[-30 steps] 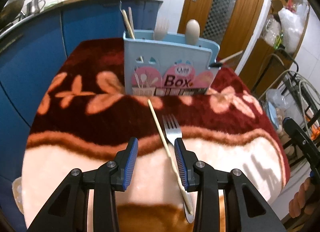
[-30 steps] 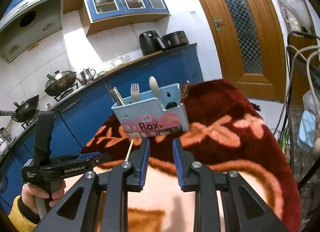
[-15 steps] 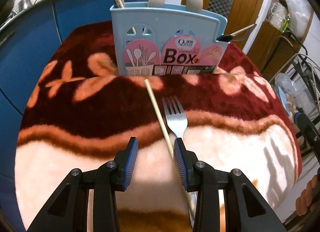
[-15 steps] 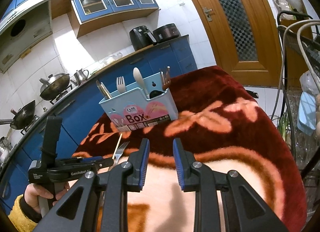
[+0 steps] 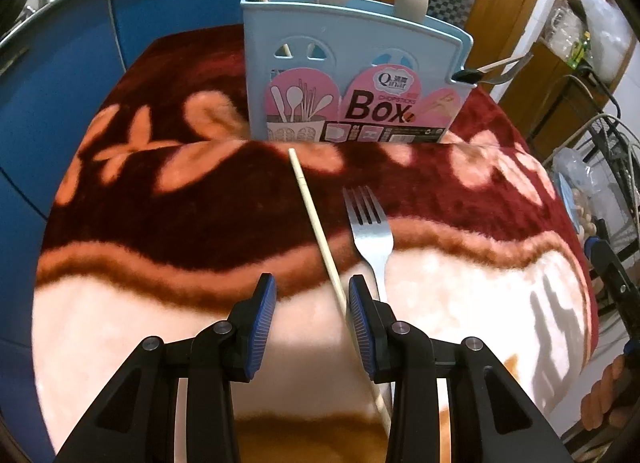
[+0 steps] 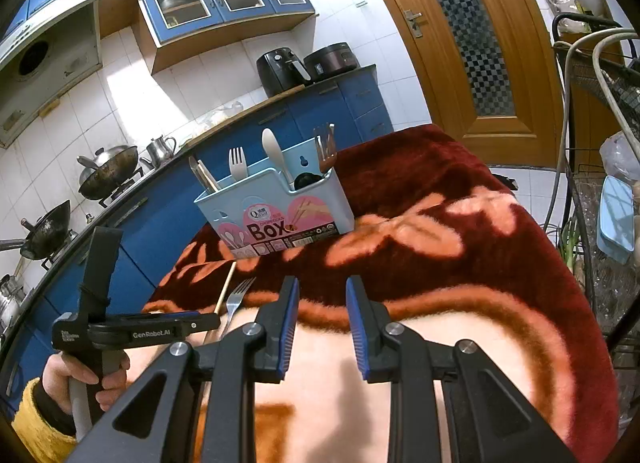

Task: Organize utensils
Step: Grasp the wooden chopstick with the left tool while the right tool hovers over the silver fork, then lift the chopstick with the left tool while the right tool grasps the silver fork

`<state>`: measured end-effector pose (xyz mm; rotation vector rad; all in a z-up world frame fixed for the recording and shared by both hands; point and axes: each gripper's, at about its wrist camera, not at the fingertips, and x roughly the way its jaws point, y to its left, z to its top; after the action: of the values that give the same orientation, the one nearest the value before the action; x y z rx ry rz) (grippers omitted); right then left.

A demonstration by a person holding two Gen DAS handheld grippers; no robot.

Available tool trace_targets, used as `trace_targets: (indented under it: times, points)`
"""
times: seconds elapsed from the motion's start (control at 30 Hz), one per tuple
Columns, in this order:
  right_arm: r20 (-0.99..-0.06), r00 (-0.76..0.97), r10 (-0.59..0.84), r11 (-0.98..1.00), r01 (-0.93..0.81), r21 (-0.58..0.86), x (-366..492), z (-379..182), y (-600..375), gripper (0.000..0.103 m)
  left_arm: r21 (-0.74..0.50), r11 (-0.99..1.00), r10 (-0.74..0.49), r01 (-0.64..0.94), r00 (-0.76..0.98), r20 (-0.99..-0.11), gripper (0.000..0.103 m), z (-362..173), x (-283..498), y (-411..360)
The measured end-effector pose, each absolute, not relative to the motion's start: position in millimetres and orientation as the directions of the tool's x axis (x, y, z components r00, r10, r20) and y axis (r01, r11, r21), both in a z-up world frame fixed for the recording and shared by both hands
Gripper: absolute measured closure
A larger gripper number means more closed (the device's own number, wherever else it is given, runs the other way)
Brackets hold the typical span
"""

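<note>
My left gripper [image 5: 312, 323] jaws open over chopstick [image 5: 320, 231]; fork [image 5: 370, 235] beside. My right gripper [image 6: 322, 327] jaws open, empty. Box [image 5: 352, 75] behind.

the right gripper [image 6: 322, 303] hangs parted over the blanket [image 6: 460, 303], box [image 6: 276, 211] ahead, fork [image 6: 236, 299] and left gripper [image 6: 200, 321] ahead-left

Loose chopstick and fork in front of the utensil box

A pale wooden chopstick [image 5: 320, 231] lies flat on the blanket-covered surface [image 5: 160, 191], its far tip near the base of the light-blue utensil box [image 5: 352, 63]. Just beside it lies a silver fork [image 5: 370, 231], tines toward the box. The upright box holds chopsticks, a white fork, a spoon and a metal fork.
</note>
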<state>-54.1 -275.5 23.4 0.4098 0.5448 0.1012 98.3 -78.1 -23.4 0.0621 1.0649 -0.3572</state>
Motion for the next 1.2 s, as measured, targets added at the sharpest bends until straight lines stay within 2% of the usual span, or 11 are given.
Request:
trace_targets:
  times: [0.1, 0.13, 0.17, 0.23, 0.3, 0.47, 0.77, 1.2]
  points:
    - [-0.486, 0.85, 0.202, 0.915, 0.013, 0.404, -54, 22, -275, 0.076, -0.111, 0.934, -0.253, 0.341, 0.409, -0.877, 0.066, -22, 107, -83]
    - [-0.487, 0.849, 0.203, 0.915, 0.013, 0.404, -55, 22, -275, 0.076, -0.127, 0.93, -0.266, 0.346, 0.391, -0.881, 0.071, -22, 111, -84]
    - [-0.488, 0.849, 0.204, 0.914, 0.014, 0.405, -55, 22, -275, 0.076, -0.151, 0.925, -0.281, 0.348, 0.363, -0.888, 0.082, -24, 115, -85]
    - [-0.49, 0.848, 0.203, 0.914, 0.015, 0.405, -55, 22, -275, 0.076, -0.184, 0.924, -0.297, 0.336, 0.325, -0.898, 0.084, -26, 124, -85]
    - [-0.49, 0.848, 0.201, 0.914, 0.017, 0.405, -55, 22, -276, 0.076, -0.183, 0.923, -0.294, 0.338, 0.311, -0.904, 0.092, -26, 130, -87]
    - [-0.497, 0.843, 0.205, 0.913, 0.018, 0.407, -52, 22, -276, 0.075, -0.216, 0.917, -0.322, 0.336, 0.302, -0.897, 0.099, -25, 131, -85]
    - [-0.523, 0.821, 0.229, 0.923, -0.013, 0.385, -43, 25, -261, 0.075, -0.31, 0.897, -0.418, 0.315, 0.38, -0.825, 0.099, -14, 112, -52]
    - [-0.634, 0.692, 0.346, 0.915, -0.099, 0.392, 5, 13, -210, 0.075, -0.277, 0.916, -0.398, 0.289, 0.588, -0.704, 0.099, 16, 90, 4]
